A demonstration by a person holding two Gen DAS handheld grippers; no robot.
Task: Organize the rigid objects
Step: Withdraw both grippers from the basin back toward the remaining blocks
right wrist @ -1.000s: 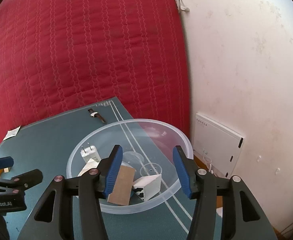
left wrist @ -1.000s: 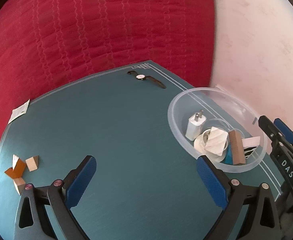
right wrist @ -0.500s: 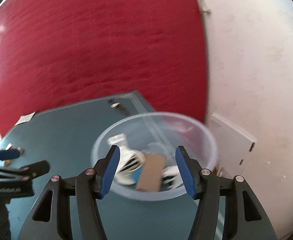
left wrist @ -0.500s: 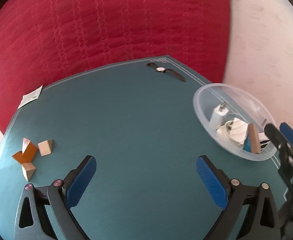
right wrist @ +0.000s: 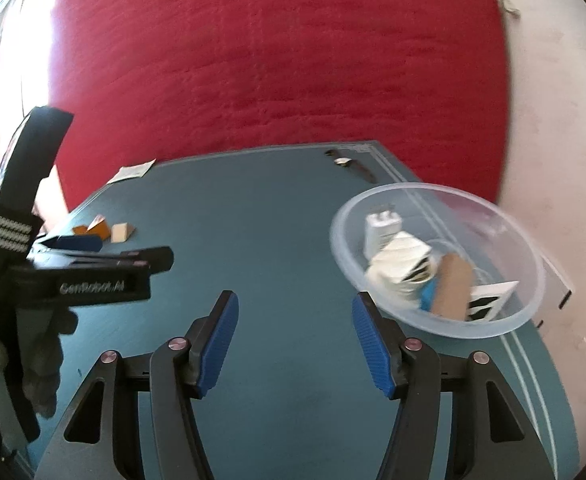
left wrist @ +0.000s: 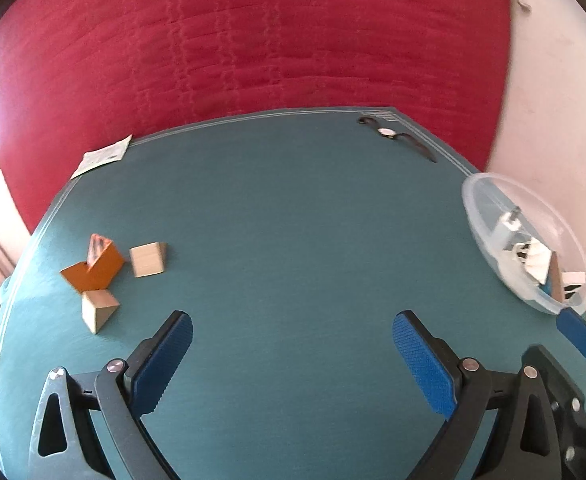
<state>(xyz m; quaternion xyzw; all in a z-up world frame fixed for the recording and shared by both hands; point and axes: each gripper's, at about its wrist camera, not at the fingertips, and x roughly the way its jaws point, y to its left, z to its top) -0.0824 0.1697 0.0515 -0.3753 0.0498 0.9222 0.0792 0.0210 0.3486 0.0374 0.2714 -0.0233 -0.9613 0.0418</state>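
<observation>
A clear plastic bowl (right wrist: 473, 330) near the blue table's right edge holds a white charger (right wrist: 381, 224), a brown block (right wrist: 451, 288) and other small pieces. At the table's left lie an orange block (left wrist: 93, 272) and two pale wooden blocks (left wrist: 147, 260), (left wrist: 99, 310). A wristwatch (left wrist: 393, 134) lies at the far right corner. My left gripper (left wrist: 291, 320) is wide open over bare table, right of the blocks. My right gripper (right wrist: 293, 298) is open just left of the bowl, nothing between its pads.
A white paper card (left wrist: 103, 156) lies on the table's far left edge. A red quilted cloth (left wrist: 253, 40) hangs behind the table (left wrist: 293, 220), with a white wall (right wrist: 565, 120) to the right. A hand (right wrist: 41, 360) holds the left gripper at the right wrist view's left edge.
Both grippers swung left: the bowl slid rightward in both views and the blocks drew nearer to the left gripper. The right gripper left the bowl's rim and its jaws widened slightly.
</observation>
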